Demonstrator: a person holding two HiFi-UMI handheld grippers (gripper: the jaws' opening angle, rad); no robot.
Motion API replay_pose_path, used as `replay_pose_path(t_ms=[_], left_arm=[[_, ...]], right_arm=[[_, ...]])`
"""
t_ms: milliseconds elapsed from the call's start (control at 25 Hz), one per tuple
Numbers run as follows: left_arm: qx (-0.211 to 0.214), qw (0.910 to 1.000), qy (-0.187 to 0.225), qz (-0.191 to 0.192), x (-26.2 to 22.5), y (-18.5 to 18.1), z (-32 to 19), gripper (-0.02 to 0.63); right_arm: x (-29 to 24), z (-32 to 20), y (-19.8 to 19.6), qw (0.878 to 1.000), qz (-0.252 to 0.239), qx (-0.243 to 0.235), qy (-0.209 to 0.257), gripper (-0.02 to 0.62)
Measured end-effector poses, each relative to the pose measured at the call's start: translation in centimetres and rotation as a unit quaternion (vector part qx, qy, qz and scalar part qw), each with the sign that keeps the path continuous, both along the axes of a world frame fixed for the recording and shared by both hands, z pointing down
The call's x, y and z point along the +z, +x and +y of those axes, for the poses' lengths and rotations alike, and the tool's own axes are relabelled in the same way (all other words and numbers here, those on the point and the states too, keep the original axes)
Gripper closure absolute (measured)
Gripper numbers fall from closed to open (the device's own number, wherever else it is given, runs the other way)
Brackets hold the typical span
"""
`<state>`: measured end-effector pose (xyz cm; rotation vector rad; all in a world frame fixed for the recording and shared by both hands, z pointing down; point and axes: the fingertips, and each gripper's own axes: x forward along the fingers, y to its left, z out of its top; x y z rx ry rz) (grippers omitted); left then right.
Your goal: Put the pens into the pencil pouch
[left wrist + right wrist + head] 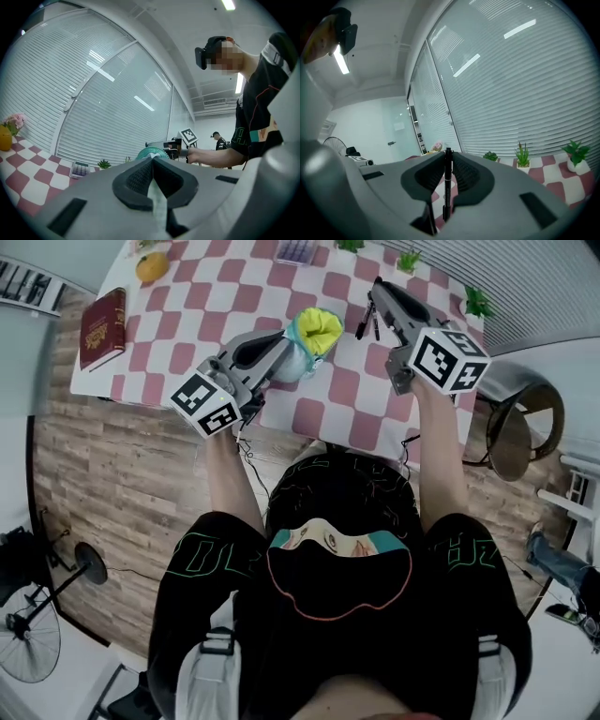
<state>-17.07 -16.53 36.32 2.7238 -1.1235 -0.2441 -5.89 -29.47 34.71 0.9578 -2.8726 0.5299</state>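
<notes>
In the head view a teal pencil pouch (314, 332) with a yellow lining hangs above the red-and-white checked table (216, 296), mouth open. My left gripper (286, 352) is shut on the pouch's edge. In the left gripper view, teal fabric (157, 201) is pinched between the closed jaws of that gripper (153, 161). To the right, my right gripper (373, 304) is shut on a black pen (366, 324), held a short way from the pouch's mouth. The pen (447, 183) stands upright across the jaws of the right gripper (448, 157) in the right gripper view.
A red book (103, 327) and an orange (152, 266) lie at the table's left end. At the far edge are a calculator (296, 249) and small potted plants (409, 259). A stool (520, 432) stands on the floor to the right.
</notes>
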Motion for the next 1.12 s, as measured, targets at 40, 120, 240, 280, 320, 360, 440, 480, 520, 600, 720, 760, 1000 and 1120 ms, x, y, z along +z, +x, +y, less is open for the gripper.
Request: replay_pose_path(t_ms=[40, 120, 240, 280, 320, 360, 440, 480, 520, 600, 720, 760, 1000, 1120], left_arm=[[0.003, 1.0000, -0.002, -0.007, 0.1, 0.3, -0.2, 0.606], [0.008, 0.9998, -0.007, -0.019, 0.3, 1.0, -0.7, 0.606], [0.012, 0.9996, -0.008, -0.026, 0.4, 1.8, -1.4, 0.606], [0.014, 0.9995, -0.008, -0.029, 0.5, 2.1, -1.6, 0.606], [0.016, 0.9994, -0.009, -0.030, 0.5, 2.5, -1.9, 0.606], [0.018, 0.9993, -0.011, -0.031, 0.6, 2.8, -2.1, 0.606], [0.017, 0.9993, -0.013, -0.032, 0.6, 3.4, -2.6, 0.606], [0.015, 0.9993, -0.014, -0.030, 0.6, 3.6, -2.9, 0.606], [0.013, 0.9994, -0.014, -0.028, 0.6, 3.8, -3.1, 0.606], [0.010, 0.9995, -0.015, -0.027, 0.5, 4.3, -3.6, 0.606], [0.012, 0.9995, -0.015, -0.027, 0.3, 4.7, -3.9, 0.606], [0.012, 0.9995, -0.014, -0.024, 0.1, 4.8, -4.0, 0.606], [0.017, 0.9998, -0.005, -0.007, -1.0, 6.0, -4.6, 0.606], [0.023, 0.9997, 0.000, 0.000, -1.4, 6.6, -4.8, 0.606]], right_arm=[[-0.7, -0.1, 0.3, 1.000, -0.007, 0.004, 0.006, 0.535], [-2.3, -0.2, 1.0, 0.999, -0.024, 0.011, 0.019, 0.535], [-5.2, -0.1, 1.8, 0.998, -0.051, 0.016, 0.042, 0.535], [-6.1, 0.0, 2.0, 0.997, -0.058, 0.017, 0.050, 0.535], [-6.9, 0.1, 2.2, 0.996, -0.064, 0.017, 0.057, 0.535], [-7.6, 0.3, 2.2, 0.995, -0.069, 0.015, 0.064, 0.535], [-8.7, 0.6, 2.1, 0.994, -0.076, 0.010, 0.076, 0.535], [-9.2, 0.8, 2.0, 0.994, -0.080, 0.008, 0.080, 0.535], [-9.5, 1.0, 1.8, 0.993, -0.083, 0.005, 0.083, 0.535], [-10.2, 1.4, 1.7, 0.992, -0.090, 0.002, 0.088, 0.535], [-10.8, 1.8, 1.6, 0.992, -0.091, 0.001, 0.093, 0.535], [-10.8, 1.9, 1.5, 0.991, -0.091, 0.000, 0.093, 0.535], [-8.9, 1.8, 0.4, 0.993, -0.081, -0.010, 0.081, 0.535], [-7.7, 1.6, 0.6, 0.993, -0.089, -0.006, 0.075, 0.535]])
